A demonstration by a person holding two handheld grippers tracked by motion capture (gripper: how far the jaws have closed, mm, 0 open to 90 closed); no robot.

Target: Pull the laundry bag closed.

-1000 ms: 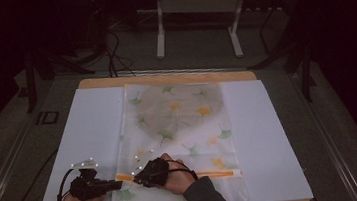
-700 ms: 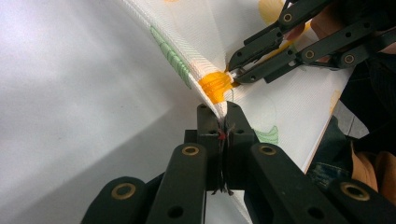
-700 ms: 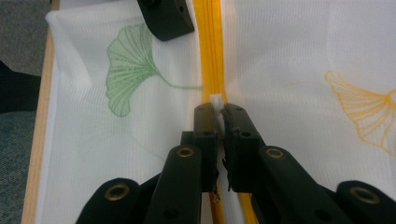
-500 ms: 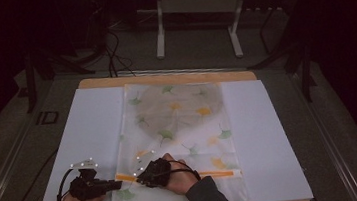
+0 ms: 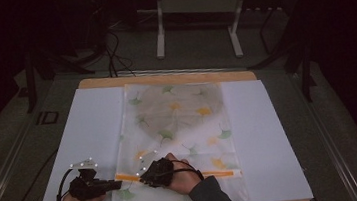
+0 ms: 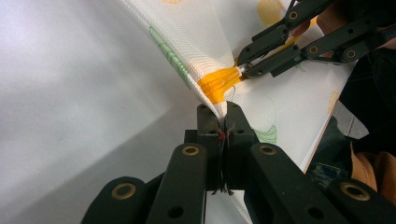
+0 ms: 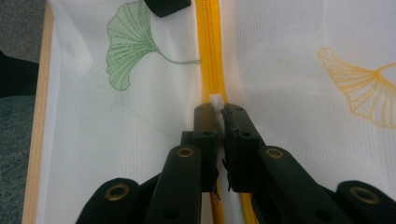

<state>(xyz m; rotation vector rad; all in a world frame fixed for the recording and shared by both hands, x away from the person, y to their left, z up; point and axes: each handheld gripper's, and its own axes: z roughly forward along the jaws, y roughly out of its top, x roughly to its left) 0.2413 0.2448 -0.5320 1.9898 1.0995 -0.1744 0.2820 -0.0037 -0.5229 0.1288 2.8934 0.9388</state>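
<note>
both grippers' jaws are pinching the mesh laundry bag (image 5: 179, 130) lying on the white table cover (image 5: 271, 141): the left gripper (image 6: 223, 122) is clamping its side edge, while the right gripper (image 7: 217, 116) is nipping the white pull on the orange zipper (image 7: 211, 56).

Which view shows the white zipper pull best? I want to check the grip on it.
The right gripper view: the zipper pull sits close up, pinched between the right gripper jaws on the orange zipper. The left gripper view shows it small and farther off; in the high view it is too small to tell.
</note>
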